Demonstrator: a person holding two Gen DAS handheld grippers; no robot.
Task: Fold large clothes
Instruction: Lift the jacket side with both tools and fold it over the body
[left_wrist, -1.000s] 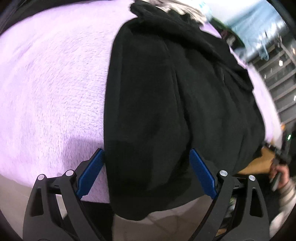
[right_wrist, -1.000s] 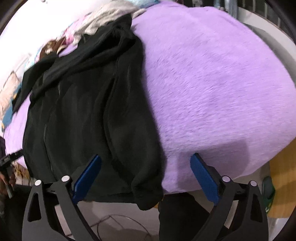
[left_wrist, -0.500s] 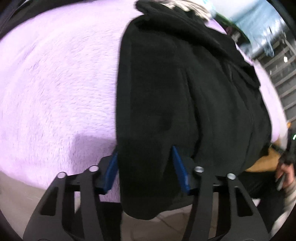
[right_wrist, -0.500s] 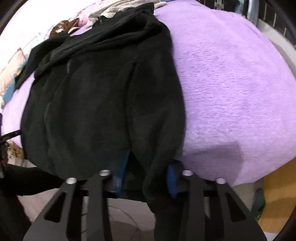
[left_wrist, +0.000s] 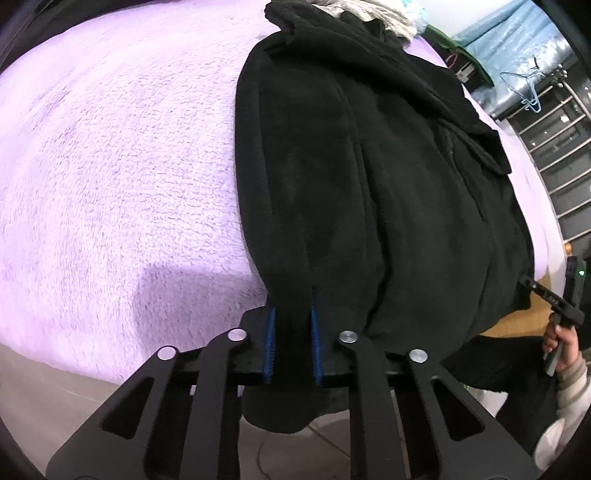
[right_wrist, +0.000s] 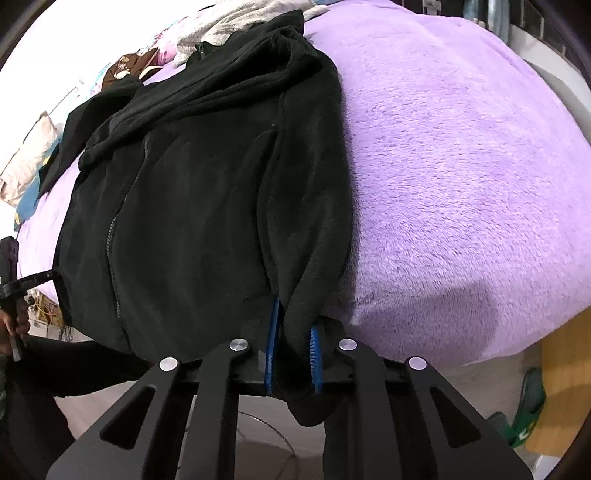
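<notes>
The black fleece jacket (left_wrist: 388, 192) is lying zipper-side up on the bed, spread over the fuzzy purple blanket (left_wrist: 118, 166), with its lower hem hanging past the near edge. The left gripper (left_wrist: 292, 341) is clenching a sleeve cuff at the jacket's left edge between its blue pads (left_wrist: 270, 343), the cuff end drooping below them. The right gripper (right_wrist: 293, 354) is pinching the other sleeve end at the jacket's right edge in the same way, its blue pads (right_wrist: 314, 354) pressing into the fleece. Beyond the collar, a heap of pale clothes (right_wrist: 236, 22) is sitting at the far end of the bed. A green slipper (right_wrist: 524, 413) is lying on the floor beside the bed.
</notes>
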